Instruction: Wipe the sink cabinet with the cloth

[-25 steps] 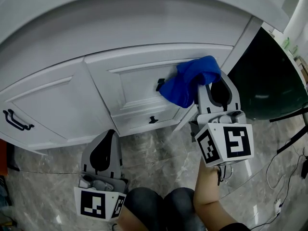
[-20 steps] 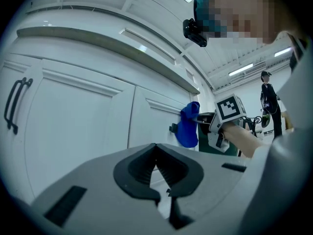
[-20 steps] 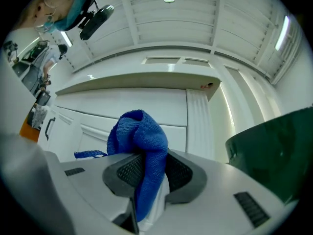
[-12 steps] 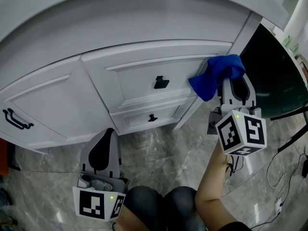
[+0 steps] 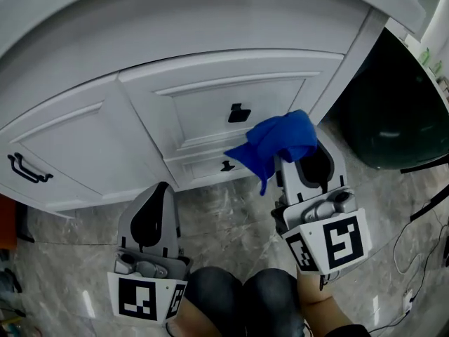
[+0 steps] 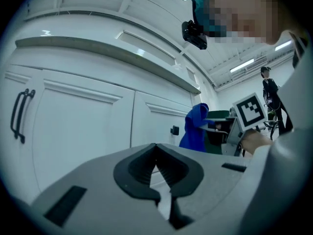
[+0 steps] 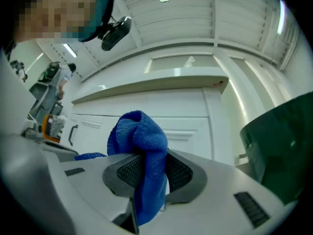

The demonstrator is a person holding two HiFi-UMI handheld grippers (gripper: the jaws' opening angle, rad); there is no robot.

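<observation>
Right tongs (image 7: pixel 146 173) gripping cloth (image 7: pixel 139 133), near sink cabinet (image 5: pixel 210 107), left tongs (image 6: pixel 157 166) closed

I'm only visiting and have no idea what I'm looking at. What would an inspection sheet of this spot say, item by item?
Surface: white sink cabinet, doors and drawers shut; black knob on the upper drawer.
Job's things: blue cloth, bunched, in front of the lower drawer; whether it touches cannot be told.
Clutter: red item at the left edge, too cut off to identify.
Grippers: right hand-held gripper shut on the cloth; left hand-held gripper shut, empty, held low, off the cabinet.
Cables: thin cables on the floor at the right.
Surroundings: grey marbled floor; dark green object beside the cabinet.
</observation>
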